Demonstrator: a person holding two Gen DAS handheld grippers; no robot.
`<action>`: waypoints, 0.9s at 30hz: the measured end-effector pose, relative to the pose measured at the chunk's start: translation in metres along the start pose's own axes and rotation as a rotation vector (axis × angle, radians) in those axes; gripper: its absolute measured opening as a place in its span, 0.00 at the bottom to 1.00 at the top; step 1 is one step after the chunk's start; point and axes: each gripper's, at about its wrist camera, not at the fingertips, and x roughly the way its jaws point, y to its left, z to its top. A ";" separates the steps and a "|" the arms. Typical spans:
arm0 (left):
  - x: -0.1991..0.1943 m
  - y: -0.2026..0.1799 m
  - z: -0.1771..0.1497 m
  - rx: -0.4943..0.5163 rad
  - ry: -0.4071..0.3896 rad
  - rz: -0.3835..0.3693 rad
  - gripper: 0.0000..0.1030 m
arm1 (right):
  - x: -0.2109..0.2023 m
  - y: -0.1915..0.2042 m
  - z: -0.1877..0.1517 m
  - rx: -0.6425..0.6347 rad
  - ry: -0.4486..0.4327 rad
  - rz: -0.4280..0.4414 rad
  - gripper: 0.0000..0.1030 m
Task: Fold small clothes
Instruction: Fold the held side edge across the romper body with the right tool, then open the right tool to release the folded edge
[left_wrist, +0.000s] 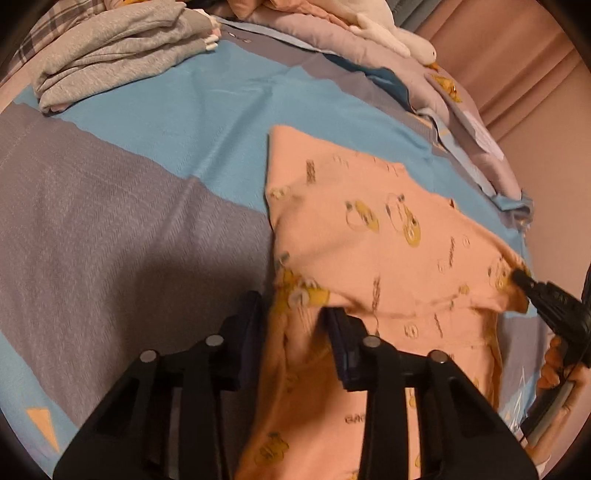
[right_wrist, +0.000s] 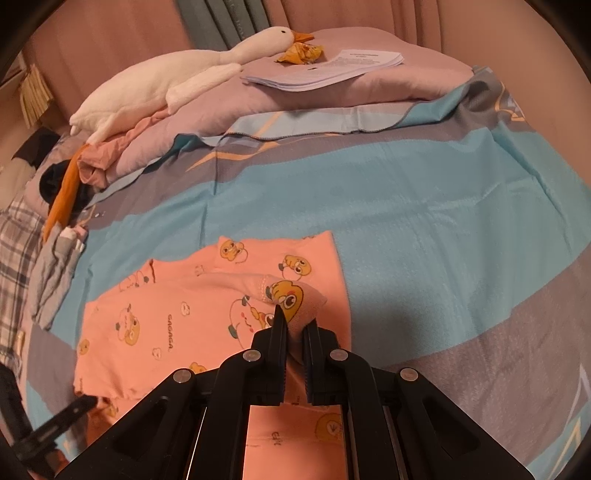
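Note:
A small pink garment (left_wrist: 373, 236) printed with yellow ducks lies on the blue and grey bedsheet (left_wrist: 155, 122); it also shows in the right wrist view (right_wrist: 173, 314). My left gripper (left_wrist: 291, 306) stands open, its jaws apart over the garment's near left edge, with cloth between them. My right gripper (right_wrist: 293, 325) is shut on a folded corner of the pink garment (right_wrist: 295, 295) and holds it lifted. The right gripper also shows in the left wrist view (left_wrist: 521, 277) at the garment's right corner. The left gripper's tip shows low left in the right wrist view (right_wrist: 83, 404).
A pile of grey clothes (left_wrist: 114, 48) lies at the far left. A white plush goose (right_wrist: 177, 81), papers (right_wrist: 325, 66) and a pink folded quilt (right_wrist: 332, 88) lie at the bed's far end. Pink curtains (left_wrist: 528, 74) hang on the right. A plaid cloth (right_wrist: 14, 258) lies left.

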 end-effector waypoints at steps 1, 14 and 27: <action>0.000 0.004 0.002 -0.018 -0.004 -0.009 0.31 | -0.001 0.000 0.000 -0.001 -0.002 0.001 0.07; -0.005 0.015 0.003 -0.025 -0.046 0.024 0.33 | 0.011 -0.013 -0.006 0.025 0.028 -0.005 0.07; -0.006 0.015 0.002 -0.035 -0.026 0.024 0.35 | 0.028 -0.021 -0.015 0.022 0.063 -0.042 0.07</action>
